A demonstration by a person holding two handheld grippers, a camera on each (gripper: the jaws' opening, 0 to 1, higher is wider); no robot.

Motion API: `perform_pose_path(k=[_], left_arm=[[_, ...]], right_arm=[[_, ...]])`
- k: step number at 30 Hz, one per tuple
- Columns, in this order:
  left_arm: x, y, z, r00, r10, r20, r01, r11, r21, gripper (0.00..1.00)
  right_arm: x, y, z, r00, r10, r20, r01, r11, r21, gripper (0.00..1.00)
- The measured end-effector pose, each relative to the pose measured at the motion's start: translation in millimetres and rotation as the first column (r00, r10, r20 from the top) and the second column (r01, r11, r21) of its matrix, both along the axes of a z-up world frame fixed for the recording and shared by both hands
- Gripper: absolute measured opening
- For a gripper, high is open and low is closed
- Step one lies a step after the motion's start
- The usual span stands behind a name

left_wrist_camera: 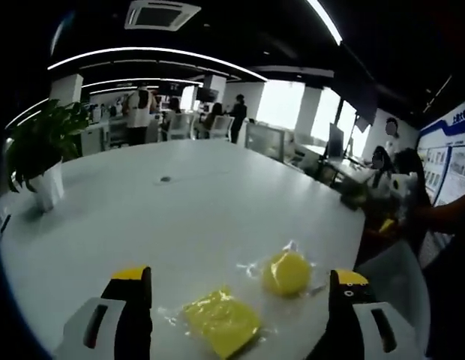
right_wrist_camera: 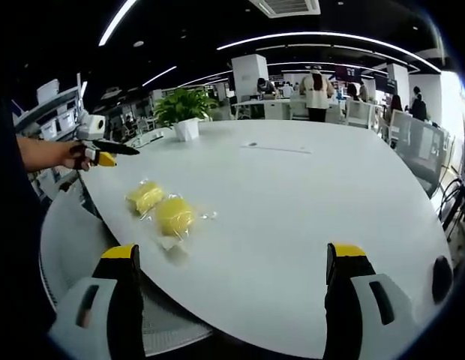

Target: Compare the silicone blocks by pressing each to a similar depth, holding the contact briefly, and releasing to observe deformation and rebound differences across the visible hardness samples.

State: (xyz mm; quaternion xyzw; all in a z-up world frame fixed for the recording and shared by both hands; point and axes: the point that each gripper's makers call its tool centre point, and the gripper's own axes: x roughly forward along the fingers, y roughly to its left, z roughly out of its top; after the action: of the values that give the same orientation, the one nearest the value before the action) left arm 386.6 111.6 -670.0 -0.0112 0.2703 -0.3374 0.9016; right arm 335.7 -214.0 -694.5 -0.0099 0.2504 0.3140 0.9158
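**Two bagged yellow blocks untouched, both grippers spread and clear**

The two yellow silicone blocks lay in clear plastic bags near the edge of the white table (left_wrist_camera: 180,217). In the left gripper view the flat, squarish block (left_wrist_camera: 221,321) sat nearest, between the jaws and slightly left of centre, with the rounder block (left_wrist_camera: 286,272) just beyond it to the right; the two were close but apart. The left gripper (left_wrist_camera: 240,292) stood wide open above them, touching neither.

In the right gripper view the same squarish block (right_wrist_camera: 145,196) and rounder block (right_wrist_camera: 175,216) lay far to the left of the right gripper (right_wrist_camera: 231,270), whose jaws were also spread with nothing between them. The left gripper (right_wrist_camera: 103,154) showed there, held in a hand (right_wrist_camera: 67,154) beyond the blocks; its jaw state could not be told from that angle.

The likely trouble was slippage: loose bag film could slide on the smooth tabletop under a press, pushing a block toward the nearby edge. Uneven press depth between the differently shaped blocks would also spoil the comparison.
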Motion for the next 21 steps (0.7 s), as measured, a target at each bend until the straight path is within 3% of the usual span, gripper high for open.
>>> perform_pose_path(k=[8, 13, 15, 16, 18, 21], left_arm=[[11.7, -7.6, 0.9, 1.000, -0.027, -0.006, 0.027, 1.000, 0.015, 1.00], [17.7, -16.4, 0.4, 0.999, -0.032, -0.028, 0.032, 0.999, -0.008, 1.00], [17.2, -24.2, -0.8, 0.996, -0.025, -0.087, 0.019, 0.997, -0.070, 1.00], [18.0, -29.7, 0.9, 0.989, -0.010, -0.148, -0.014, 0.987, -0.157, 1.00], [20.5, -33.6, 1.2, 0.973, 0.013, -0.231, -0.073, 0.965, -0.252, 1.00], [26.4, -32.0, -2.3, 0.969, 0.029, -0.244, -0.096, 0.958, -0.270, 1.00]], right_arm=[[0.6, -1.7, 0.3, 1.000, -0.001, 0.002, 0.001, 1.000, -0.004, 0.96], [0.8, -3.8, 0.5, 1.000, -0.008, 0.003, 0.008, 1.000, 0.000, 0.96], [0.5, -4.7, -0.6, 1.000, -0.009, 0.003, 0.009, 1.000, 0.000, 0.96], [0.2, -4.8, -1.3, 1.000, -0.010, 0.002, 0.010, 1.000, 0.001, 0.96], [0.1, -4.9, -1.9, 1.000, -0.013, 0.000, 0.013, 1.000, 0.003, 0.96], [-0.6, -4.0, -1.2, 1.000, -0.014, 0.000, 0.014, 1.000, 0.008, 0.96]])
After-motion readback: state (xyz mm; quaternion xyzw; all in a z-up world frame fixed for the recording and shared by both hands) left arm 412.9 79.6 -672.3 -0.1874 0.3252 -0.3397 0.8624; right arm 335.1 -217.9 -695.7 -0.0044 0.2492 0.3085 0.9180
